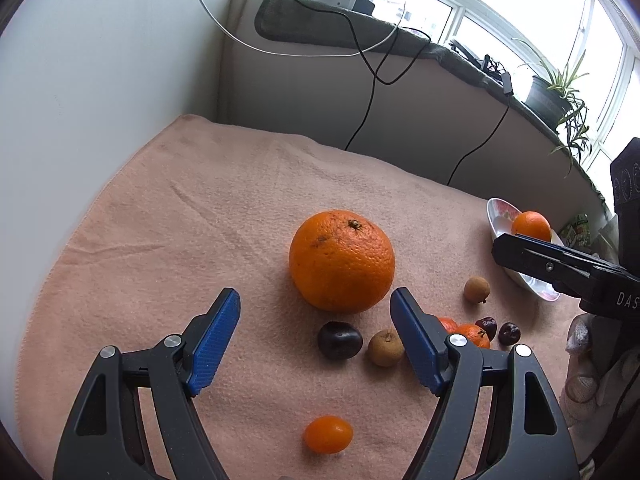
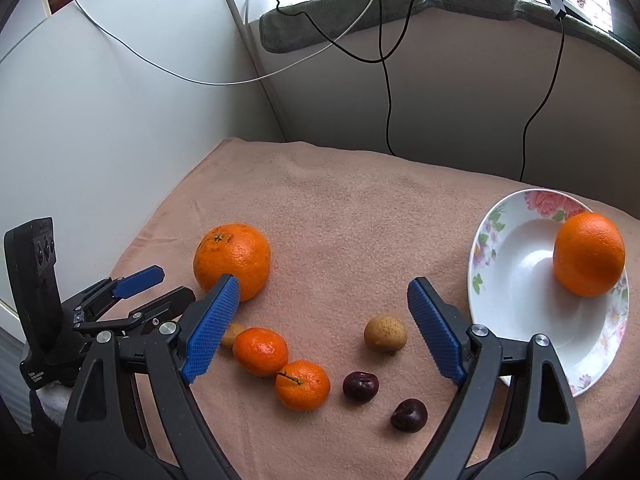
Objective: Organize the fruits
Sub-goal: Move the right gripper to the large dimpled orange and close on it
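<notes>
Left gripper [image 1: 316, 312] is spread wide w/ nothing between the blue pads, hanging just short of the big round orange w/ pitted skin [image 1: 342, 260] on the pink fleecy cloth [image 1: 200, 208]. Right gripper [image 2: 324, 300] is also spread and holding nothing, above the loose small fruit.

A 2nd orange [image 2: 589, 254] already sits in the white floral-rimmed ceramic plate [image 2: 516, 280], toward its far rim. Still on the cloth: 2 small mandarins [image 2: 260, 351], 2 dark red cherry-like fruits [image 2: 360, 387], a tan longan-like fruit [image 2: 385, 334], a small oval kumquat [image 1: 328, 434].

Risks, as I judge them:
- Big orange is round and nearly as wide as the opening, so an off-centre pinch likely squirts it fwd, rolling it away.
- Soft cloth can bunch under a low finger.
- Plate is shallow; another orange may knock the 1st over the rim.
- Both grippers are near each other and could clash.
</notes>
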`<state>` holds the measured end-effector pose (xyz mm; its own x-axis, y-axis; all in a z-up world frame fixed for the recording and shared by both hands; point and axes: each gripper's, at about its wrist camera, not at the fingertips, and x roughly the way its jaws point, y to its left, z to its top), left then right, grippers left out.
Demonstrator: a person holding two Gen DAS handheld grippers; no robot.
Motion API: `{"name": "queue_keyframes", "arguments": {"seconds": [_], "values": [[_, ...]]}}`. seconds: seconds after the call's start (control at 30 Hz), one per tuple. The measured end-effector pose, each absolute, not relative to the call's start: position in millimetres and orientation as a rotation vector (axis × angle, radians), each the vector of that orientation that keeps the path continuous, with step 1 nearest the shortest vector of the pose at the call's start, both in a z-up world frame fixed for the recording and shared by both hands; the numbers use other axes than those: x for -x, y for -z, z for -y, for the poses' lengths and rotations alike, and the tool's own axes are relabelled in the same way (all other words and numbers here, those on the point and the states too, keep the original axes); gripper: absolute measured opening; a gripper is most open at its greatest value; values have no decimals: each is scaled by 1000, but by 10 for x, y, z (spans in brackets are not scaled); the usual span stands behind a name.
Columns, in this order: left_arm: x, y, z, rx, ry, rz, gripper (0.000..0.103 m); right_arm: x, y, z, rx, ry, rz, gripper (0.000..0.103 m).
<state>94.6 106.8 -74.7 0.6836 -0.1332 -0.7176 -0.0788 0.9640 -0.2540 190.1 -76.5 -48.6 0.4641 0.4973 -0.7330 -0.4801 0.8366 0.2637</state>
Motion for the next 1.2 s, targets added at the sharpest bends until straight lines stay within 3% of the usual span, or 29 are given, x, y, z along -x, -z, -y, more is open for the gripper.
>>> {"name": "queue_keyframes", "arguments": {"seconds": [0.67, 1.2], "values": [[-1145, 869, -1006, 326, 105, -851, 75, -2171, 801, 154, -39, -755, -1040, 88], [-1281, 937, -987, 348, 145, -872, 67, -2248, 948, -180, -22, -806, -1077, 88]]}}
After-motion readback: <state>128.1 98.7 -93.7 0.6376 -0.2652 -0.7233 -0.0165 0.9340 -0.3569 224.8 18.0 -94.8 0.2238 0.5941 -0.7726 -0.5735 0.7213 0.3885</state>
